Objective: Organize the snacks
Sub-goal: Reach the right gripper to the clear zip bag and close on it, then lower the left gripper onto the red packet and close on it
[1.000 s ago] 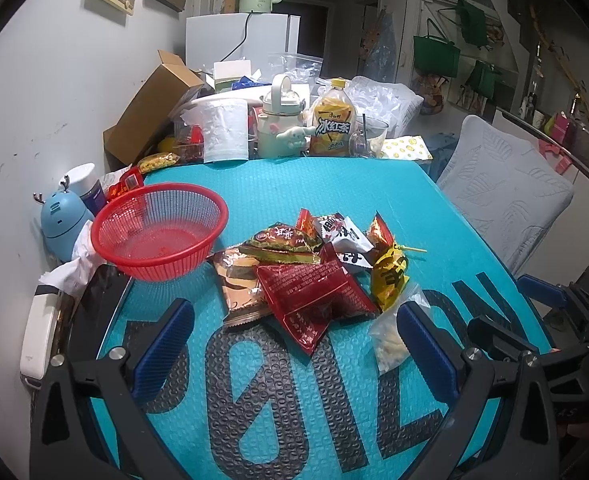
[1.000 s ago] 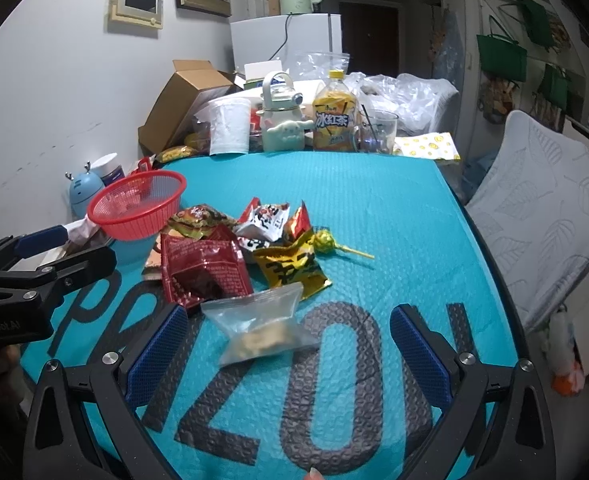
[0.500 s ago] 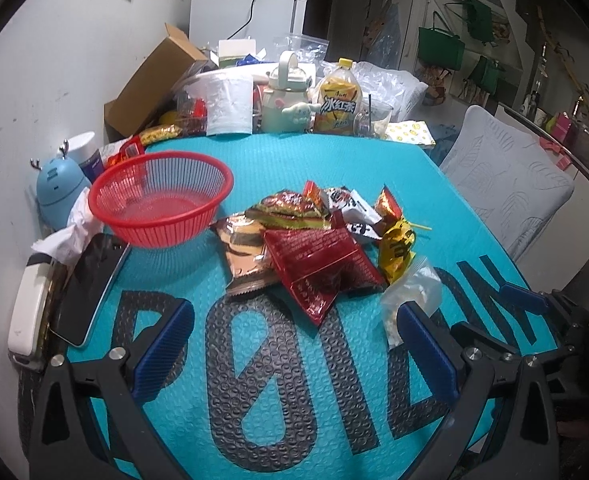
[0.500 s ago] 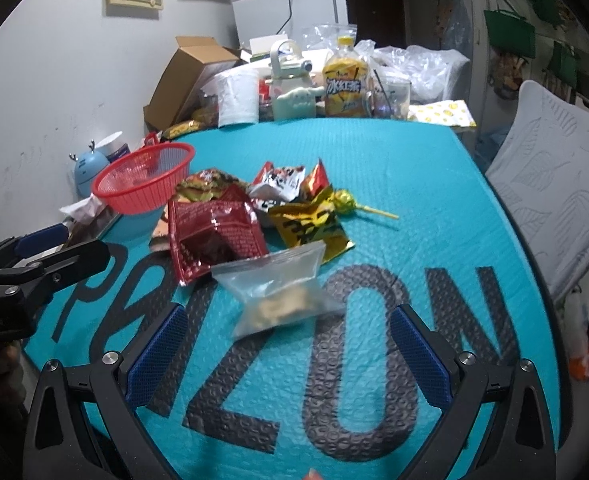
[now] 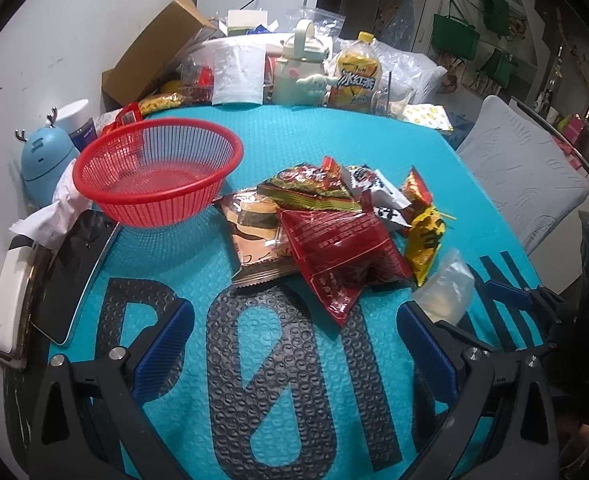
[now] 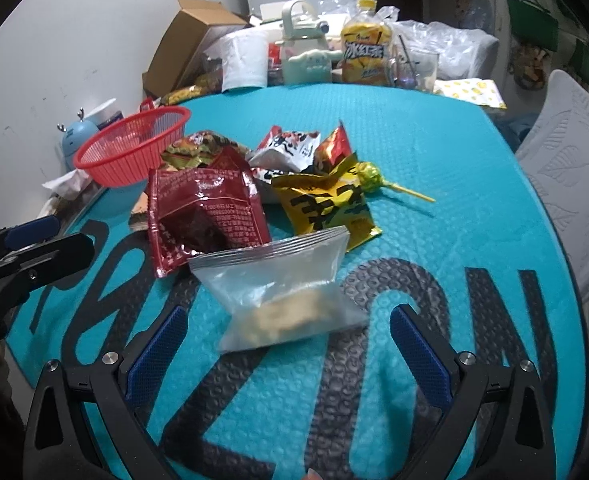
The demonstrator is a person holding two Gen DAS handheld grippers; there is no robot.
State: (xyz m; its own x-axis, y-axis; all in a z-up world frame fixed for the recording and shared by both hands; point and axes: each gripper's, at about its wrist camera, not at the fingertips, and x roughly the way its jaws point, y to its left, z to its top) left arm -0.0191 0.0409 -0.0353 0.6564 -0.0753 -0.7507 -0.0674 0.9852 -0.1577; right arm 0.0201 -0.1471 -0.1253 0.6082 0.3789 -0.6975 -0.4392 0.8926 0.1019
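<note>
Brown-wrapped snack [image 5: 254, 236] mostly buried under the dark red packet [image 5: 342, 248], only its left side & bottom edge showing; in right wrist view it's barely a sliver. Clear zip bag [image 6: 282, 292] is blurred, contents just a pale smear, can't tell what's inside, & in left wrist view its lower part sits behind a blue pad of the left claw [image 5: 294, 344]. Right claw [image 5: 510, 296] cut off at frame edge there, jaw state unreadable from that side.

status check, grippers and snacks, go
Left gripper open, empty. Right gripper open, lined up on clear bag. Snack pile on mat, red basket empty. Nothing in the way.
</note>
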